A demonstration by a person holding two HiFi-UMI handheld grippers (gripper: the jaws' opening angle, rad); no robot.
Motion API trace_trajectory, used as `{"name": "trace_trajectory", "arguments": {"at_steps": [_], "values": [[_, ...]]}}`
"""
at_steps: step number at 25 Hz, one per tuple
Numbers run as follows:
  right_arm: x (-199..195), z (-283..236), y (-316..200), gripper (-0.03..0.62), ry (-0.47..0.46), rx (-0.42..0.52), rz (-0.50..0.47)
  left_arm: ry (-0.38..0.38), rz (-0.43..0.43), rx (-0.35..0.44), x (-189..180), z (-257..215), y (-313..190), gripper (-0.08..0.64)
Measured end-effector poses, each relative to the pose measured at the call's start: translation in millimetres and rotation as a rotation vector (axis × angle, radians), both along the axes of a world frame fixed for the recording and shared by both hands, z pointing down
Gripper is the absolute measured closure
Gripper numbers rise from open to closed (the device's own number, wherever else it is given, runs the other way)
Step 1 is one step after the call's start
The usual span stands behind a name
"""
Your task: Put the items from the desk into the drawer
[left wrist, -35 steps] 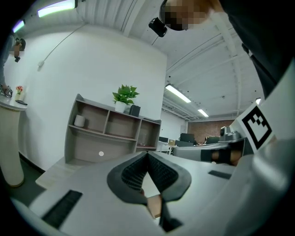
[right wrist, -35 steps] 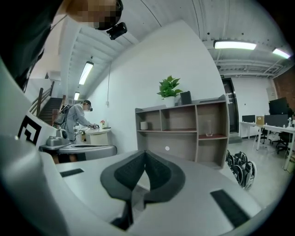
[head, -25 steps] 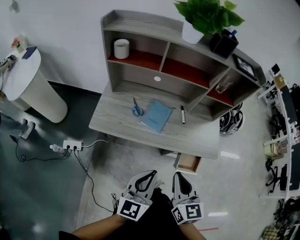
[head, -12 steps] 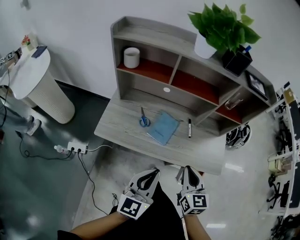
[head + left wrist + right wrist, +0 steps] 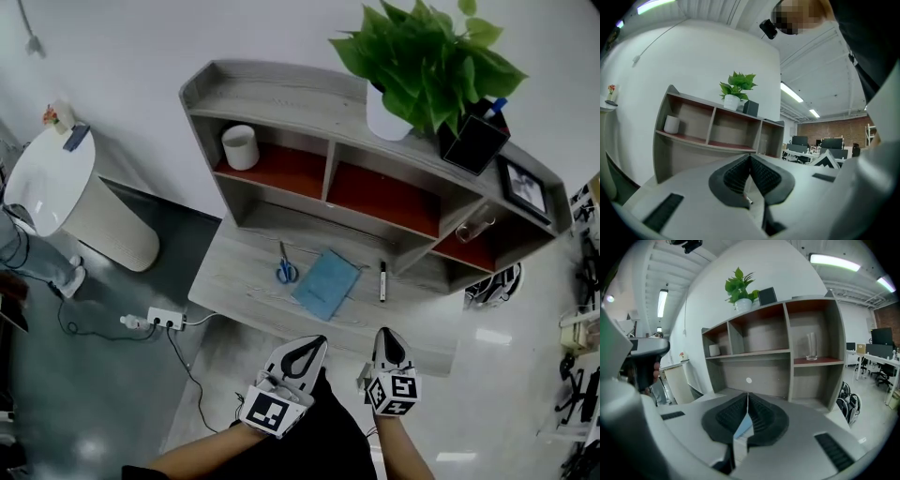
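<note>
— On the worktop [image 5: 234, 281], untouched: scissors [image 5: 286, 270], notebook [image 5: 325, 284], marker [image 5: 382, 280]. How is pickup best begun?
— Both closed and empty, the left hand-held gripper [image 5: 314, 342] and right hand-held gripper [image 5: 386, 335] are to be opened before any item is straddled.

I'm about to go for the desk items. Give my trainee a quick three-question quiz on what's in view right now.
1. Which thing lies on the desk between the scissors and the marker? A. notebook B. stapler C. phone
2. True or false: the left gripper holds the scissors.
3. Fill in: seen from the head view, the white cup stands in the shelf's upper ___ compartment.
Key: 1 A. 2 False: the left gripper is shut and empty. 3 left.
</note>
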State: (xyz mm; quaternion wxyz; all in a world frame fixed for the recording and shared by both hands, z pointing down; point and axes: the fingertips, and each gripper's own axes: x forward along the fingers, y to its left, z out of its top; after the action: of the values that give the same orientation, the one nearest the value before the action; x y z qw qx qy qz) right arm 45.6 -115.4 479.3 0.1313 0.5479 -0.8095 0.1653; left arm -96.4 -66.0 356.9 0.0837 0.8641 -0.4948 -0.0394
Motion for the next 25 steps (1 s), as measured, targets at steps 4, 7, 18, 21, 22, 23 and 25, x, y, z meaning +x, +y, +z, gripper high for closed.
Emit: {"name": "trace_trajectory", "arguments": {"at_steps": [4, 7, 18, 21, 22, 23, 25], "values": [[16, 25, -38, 0.574, 0.015, -0.048, -0.006, -0.030, -0.005, 0.004, 11, 5, -34, 0.548], [28, 46, -67, 0.573, 0.048, -0.079, -0.012, -0.025, -0.018, -0.028, 17, 12, -57, 0.548], [42, 144, -134, 0.496, 0.190, -0.239, -0.101, -0.013, -0.028, -0.055, 39, 24, -104, 0.548], [48, 166, -151, 0.486, 0.188, -0.292, -0.080, -0.029, -0.040, -0.047, 38, 23, -108, 0.548], [50, 173, -157, 0.486, 0.193, -0.307, -0.075, -0.042, -0.041, -0.041, 37, 23, -108, 0.548], [51, 180, -162, 0.485, 0.203, -0.320, -0.074, -0.056, -0.044, -0.038, 36, 24, -108, 0.548], [49, 191, -171, 0.485, 0.236, -0.336, -0.085, -0.069, -0.060, -0.048, 31, 27, -108, 0.548]]}}
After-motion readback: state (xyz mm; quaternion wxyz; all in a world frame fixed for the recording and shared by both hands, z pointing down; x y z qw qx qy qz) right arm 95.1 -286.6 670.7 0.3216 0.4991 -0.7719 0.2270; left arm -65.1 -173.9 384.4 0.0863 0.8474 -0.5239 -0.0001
